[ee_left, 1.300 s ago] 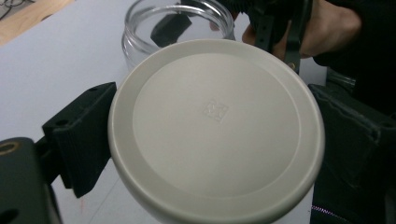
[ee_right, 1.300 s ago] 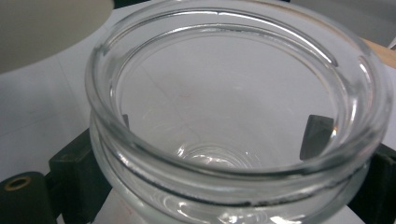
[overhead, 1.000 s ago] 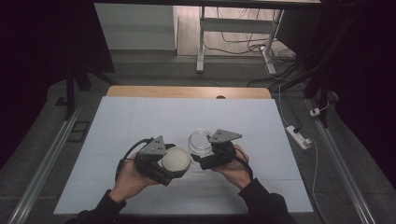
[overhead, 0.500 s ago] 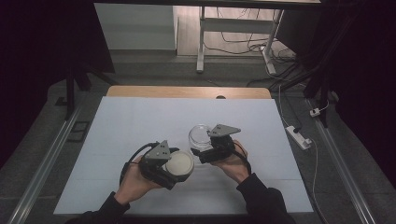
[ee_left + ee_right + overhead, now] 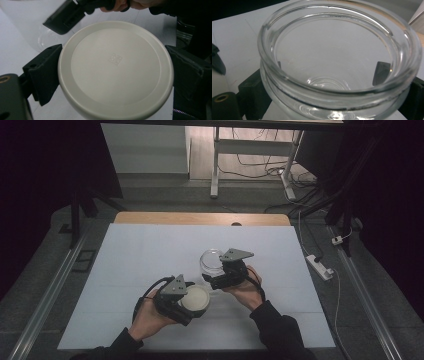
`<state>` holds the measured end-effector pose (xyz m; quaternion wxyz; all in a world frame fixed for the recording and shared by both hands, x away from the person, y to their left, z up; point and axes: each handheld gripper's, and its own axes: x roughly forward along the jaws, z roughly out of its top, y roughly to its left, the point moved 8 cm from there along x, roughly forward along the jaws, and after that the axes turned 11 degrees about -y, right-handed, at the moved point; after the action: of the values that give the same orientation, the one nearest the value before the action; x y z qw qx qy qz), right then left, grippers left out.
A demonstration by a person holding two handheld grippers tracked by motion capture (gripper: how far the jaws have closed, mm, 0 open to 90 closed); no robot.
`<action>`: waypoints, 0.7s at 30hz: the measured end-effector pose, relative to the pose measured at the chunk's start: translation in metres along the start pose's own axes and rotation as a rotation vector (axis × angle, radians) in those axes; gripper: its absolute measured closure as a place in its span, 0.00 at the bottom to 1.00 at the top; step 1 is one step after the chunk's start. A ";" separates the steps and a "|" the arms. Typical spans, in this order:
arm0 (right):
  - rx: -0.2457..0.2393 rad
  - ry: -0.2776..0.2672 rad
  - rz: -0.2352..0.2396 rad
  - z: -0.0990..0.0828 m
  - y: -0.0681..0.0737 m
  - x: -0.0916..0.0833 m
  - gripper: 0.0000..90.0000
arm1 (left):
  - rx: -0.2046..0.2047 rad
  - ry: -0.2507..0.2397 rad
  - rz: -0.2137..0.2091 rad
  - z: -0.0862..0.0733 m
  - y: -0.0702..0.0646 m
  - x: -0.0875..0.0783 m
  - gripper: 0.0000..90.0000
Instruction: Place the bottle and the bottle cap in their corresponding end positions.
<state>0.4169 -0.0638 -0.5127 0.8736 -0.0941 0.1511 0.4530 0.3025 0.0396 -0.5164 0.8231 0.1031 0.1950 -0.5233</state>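
High view, lid: the left gripper (image 5: 187, 301) has its jaws clamped across a white lid (image 5: 195, 299), low over the white table (image 5: 125, 265), just beside and nearer the person than the jar.
High view, jar: the right gripper (image 5: 216, 280) grips a clear glass jar (image 5: 211, 261) near the table's middle, mouth up; I can't tell whether its base is down or just lifted.
Left gripper view, grip: jaws pinch the lid (image 5: 116, 68) at opposite edges of its rim, flat face toward the camera. The jar's glass wall (image 5: 27, 25) sits up-left, with the other gripper against it.
Left gripper view, risk: the hold is on a smooth round edge, so I'd say a knock on the jar's lip could pivot or pop the lid out.
Right gripper view, grip: jaws close on the jar (image 5: 337, 62) below its thick rim, one pad seen through the glass, mouth open and empty.
Right gripper view, risk: glass is slick; downward press from a lid brought in tilted could slide or tip the jar, or seat the lid crooked.
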 end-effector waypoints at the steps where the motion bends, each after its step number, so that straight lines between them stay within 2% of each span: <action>1: 0.000 0.001 -0.002 0.000 -0.001 0.001 0.07 | 0.000 0.002 0.001 -0.001 0.000 0.001 0.09; 10: -0.003 -0.002 -0.011 0.004 -0.007 0.009 0.07 | -0.010 0.006 0.012 -0.010 0.004 0.010 0.09; 15: -0.001 -0.001 -0.017 0.006 -0.011 0.015 0.07 | -0.031 0.005 0.016 -0.016 0.007 0.016 0.09; 21: -0.001 0.001 -0.029 0.007 -0.016 0.021 0.07 | -0.032 0.019 0.029 -0.022 0.010 0.023 0.09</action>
<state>0.4425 -0.0551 -0.5126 0.8799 -0.0971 0.1500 0.4403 0.3155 0.0335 -0.5462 0.8301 0.0979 0.2098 -0.5073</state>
